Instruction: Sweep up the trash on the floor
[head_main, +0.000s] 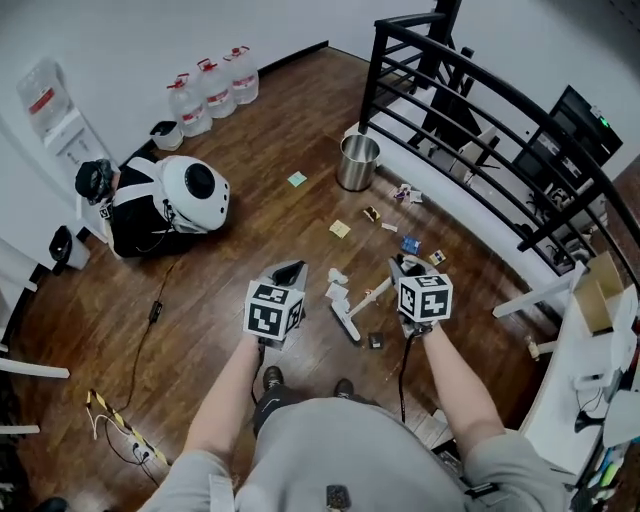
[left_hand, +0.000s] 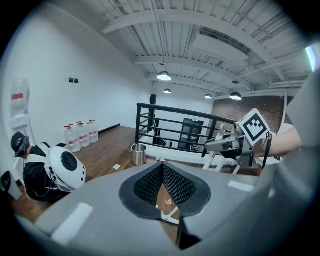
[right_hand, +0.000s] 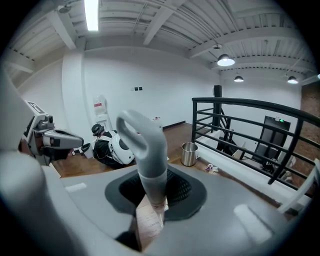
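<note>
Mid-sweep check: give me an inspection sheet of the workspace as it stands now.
Surface: wooden floor, littered ahead of the grippers.
Job's things: grey loop-ended handle in the right gripper; white brush-like tool low between the grippers; metal bin upright near the railing.
Clutter: paper scraps scattered on the near side of the bin, not yet gathered.
Grippers: left gripper shut, empty; right gripper shut on the handle.
Cables: black cable on the floor at left; yellow-black cable nearer the person.
Surroundings: black railing; water bottles by the wall; seated person at left.
</note>
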